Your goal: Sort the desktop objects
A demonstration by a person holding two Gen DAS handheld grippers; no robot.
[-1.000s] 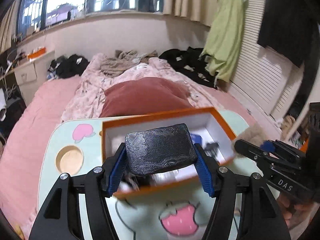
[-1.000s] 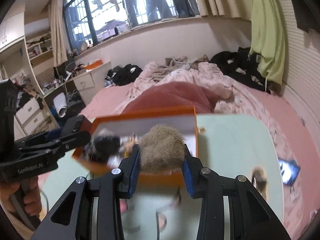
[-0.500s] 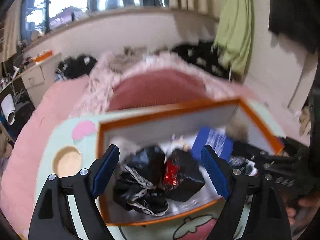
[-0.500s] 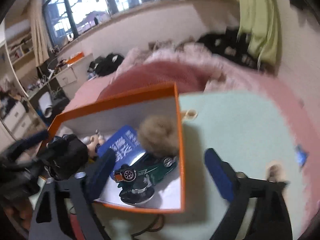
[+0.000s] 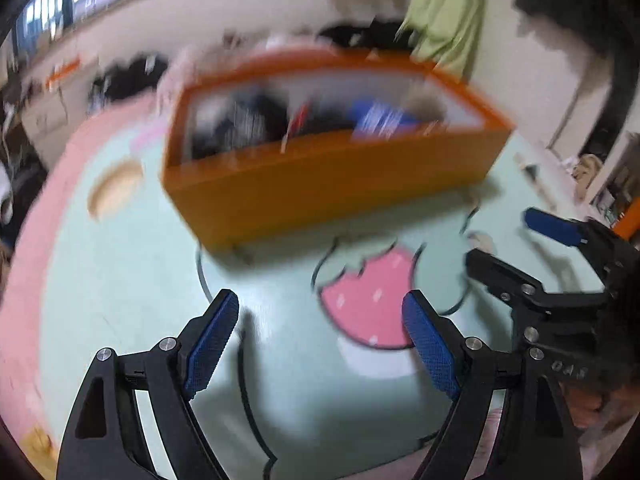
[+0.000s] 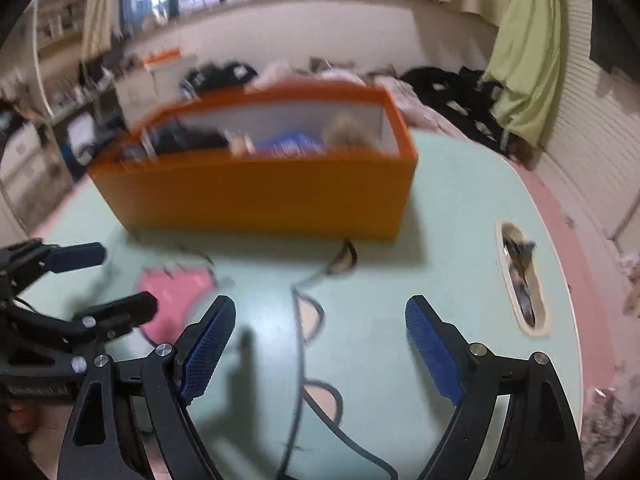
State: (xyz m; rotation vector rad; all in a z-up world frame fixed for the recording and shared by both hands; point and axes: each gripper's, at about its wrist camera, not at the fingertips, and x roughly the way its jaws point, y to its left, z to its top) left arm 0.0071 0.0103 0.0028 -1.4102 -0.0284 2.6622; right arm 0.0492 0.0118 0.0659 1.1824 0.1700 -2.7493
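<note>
An orange box [image 5: 332, 188] stands on the pale green table [image 5: 120, 280], seen also in the right wrist view [image 6: 260, 196]. Inside it lie black items [image 5: 240, 124], a blue packet [image 5: 380, 118] and a tan fluffy ball [image 6: 348, 132]. My left gripper [image 5: 320, 344] is open and empty, low over the table in front of the box. My right gripper [image 6: 316, 348] is open and empty, beside the left one, which shows at the left edge [image 6: 80, 284]. Both views are motion-blurred.
A pink strawberry print [image 5: 368, 304] marks the table before the box. A round cup recess [image 5: 114, 188] sits at the table's left, an oval slot [image 6: 520, 280] holding small things at its right. A bed with clothes lies behind.
Both grippers let go: the black pouch and the fluffy ball dropped into the box. Both grippers then opened wide and pulled back and down toward the table's near side.
</note>
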